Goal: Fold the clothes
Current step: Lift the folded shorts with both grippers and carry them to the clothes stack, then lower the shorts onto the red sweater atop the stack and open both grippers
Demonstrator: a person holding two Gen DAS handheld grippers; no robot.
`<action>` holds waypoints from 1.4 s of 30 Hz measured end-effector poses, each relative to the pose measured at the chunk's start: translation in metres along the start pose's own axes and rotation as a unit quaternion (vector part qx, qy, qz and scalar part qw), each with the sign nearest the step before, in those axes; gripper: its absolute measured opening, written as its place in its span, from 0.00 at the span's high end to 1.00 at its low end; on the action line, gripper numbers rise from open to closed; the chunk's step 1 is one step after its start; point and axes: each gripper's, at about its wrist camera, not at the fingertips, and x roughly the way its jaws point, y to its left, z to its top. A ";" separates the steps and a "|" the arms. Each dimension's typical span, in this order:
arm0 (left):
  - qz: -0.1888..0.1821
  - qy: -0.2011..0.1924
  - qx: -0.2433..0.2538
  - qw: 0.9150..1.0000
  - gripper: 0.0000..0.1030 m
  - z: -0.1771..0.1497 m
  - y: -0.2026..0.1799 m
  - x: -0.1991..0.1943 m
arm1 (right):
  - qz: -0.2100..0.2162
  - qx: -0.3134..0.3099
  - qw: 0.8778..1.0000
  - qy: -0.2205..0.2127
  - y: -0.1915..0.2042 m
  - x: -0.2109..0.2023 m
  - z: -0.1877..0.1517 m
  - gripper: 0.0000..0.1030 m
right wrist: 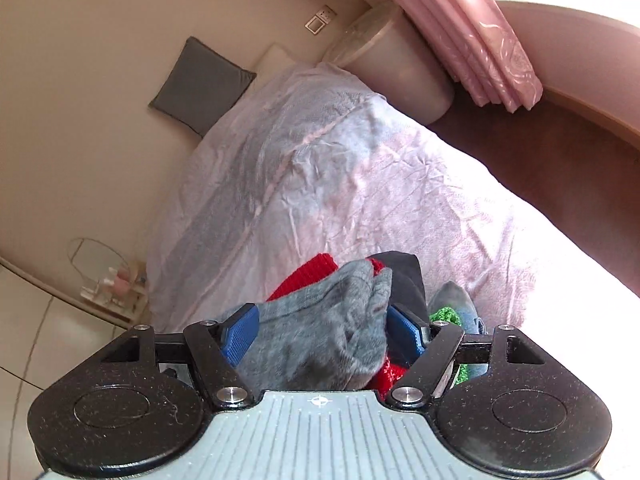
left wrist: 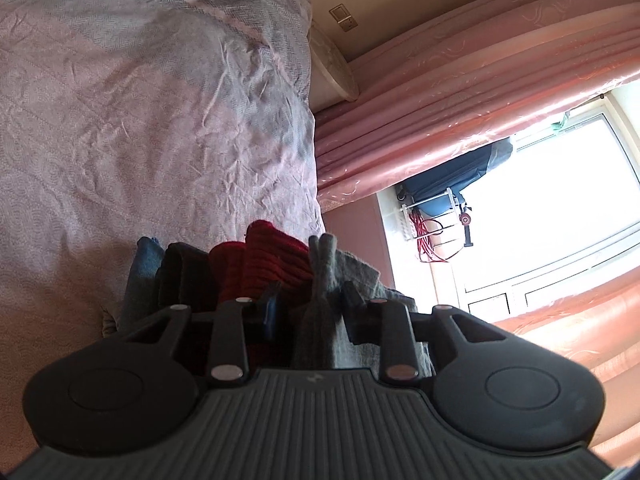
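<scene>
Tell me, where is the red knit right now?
The red knit lies in the clothes pile at the near edge of the bed. In the left view it sits between a dark garment and the grey garment.

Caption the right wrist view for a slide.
Right tongs open around a grey garment above red knitwear on the bed.
</scene>
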 end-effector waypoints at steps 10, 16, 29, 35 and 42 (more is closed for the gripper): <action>-0.051 -0.055 0.105 0.992 0.97 -0.007 -0.020 -0.008 | 0.005 -0.127 0.989 -0.077 0.021 -0.015 -0.003 0.94; -0.005 -0.065 0.120 0.991 0.97 -0.008 -0.015 0.006 | -0.027 -0.156 0.983 -0.092 0.023 0.001 -0.009 0.94; 0.109 -0.075 0.207 0.969 0.90 -0.009 -0.077 -0.013 | -0.170 -0.212 0.957 -0.104 0.075 0.004 -0.024 0.59; 0.123 0.000 0.340 0.932 0.98 -0.045 -0.126 0.043 | -0.136 -0.335 0.932 -0.028 0.120 0.061 -0.068 0.66; 0.142 -0.038 0.305 0.941 0.98 -0.055 -0.083 0.056 | -0.188 -0.334 0.923 -0.032 0.089 0.107 -0.071 0.66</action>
